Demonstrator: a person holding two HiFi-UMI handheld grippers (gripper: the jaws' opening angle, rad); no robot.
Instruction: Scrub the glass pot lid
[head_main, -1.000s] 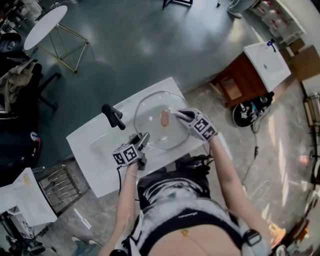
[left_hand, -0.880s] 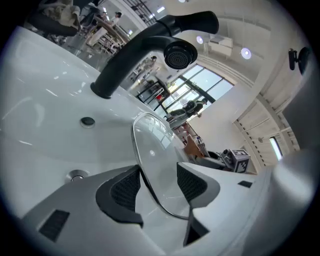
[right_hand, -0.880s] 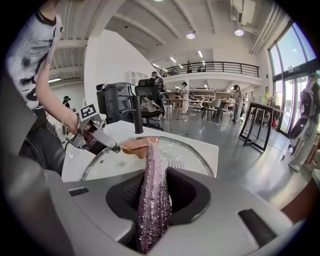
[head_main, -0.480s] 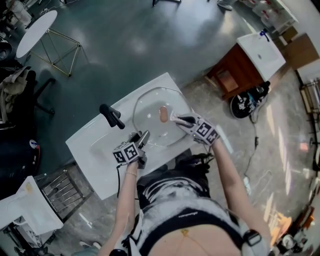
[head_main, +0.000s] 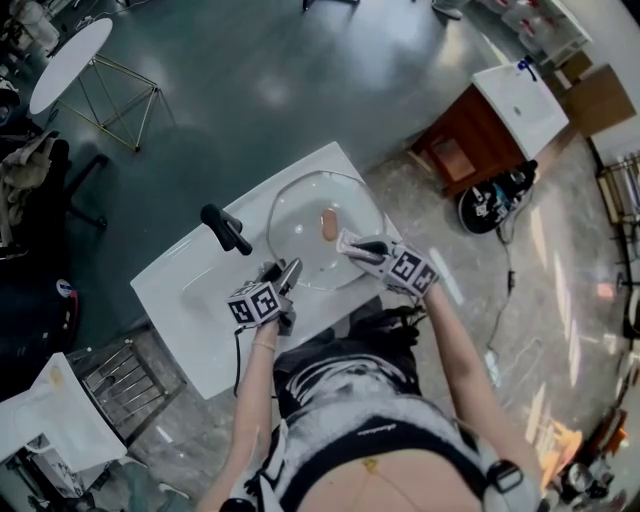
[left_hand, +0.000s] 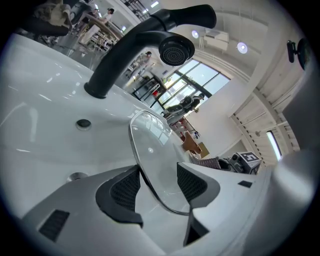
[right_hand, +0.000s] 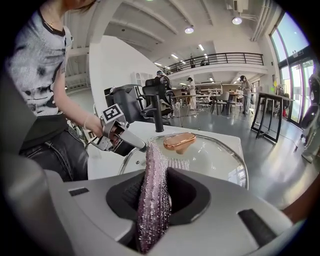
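The round glass pot lid (head_main: 320, 255) with a copper-coloured knob (head_main: 329, 224) lies over the basin of the white sink (head_main: 190, 300). My left gripper (head_main: 287, 272) grips the lid's near left rim. In the left gripper view the metal rim (left_hand: 150, 175) runs between the ribbed pads (left_hand: 125, 187). My right gripper (head_main: 348, 241) is over the lid, just on the near right of the knob. It is shut on a purple glittery scrub cloth (right_hand: 152, 200), whose tip rests on the glass (right_hand: 215, 157) in front of the knob (right_hand: 179, 140).
A black faucet (head_main: 226, 229) stands at the basin's left, its head (left_hand: 175, 50) above the drain (left_hand: 83, 123). A wooden cabinet with a white basin (head_main: 490, 125) stands to the right. A round white table (head_main: 68, 52) is far left. A wire rack (head_main: 125, 375) sits beside the sink.
My right gripper has slid the scrub cloth across the lid, from beside the knob toward the lid's near edge. The left gripper has kept its hold on the rim.
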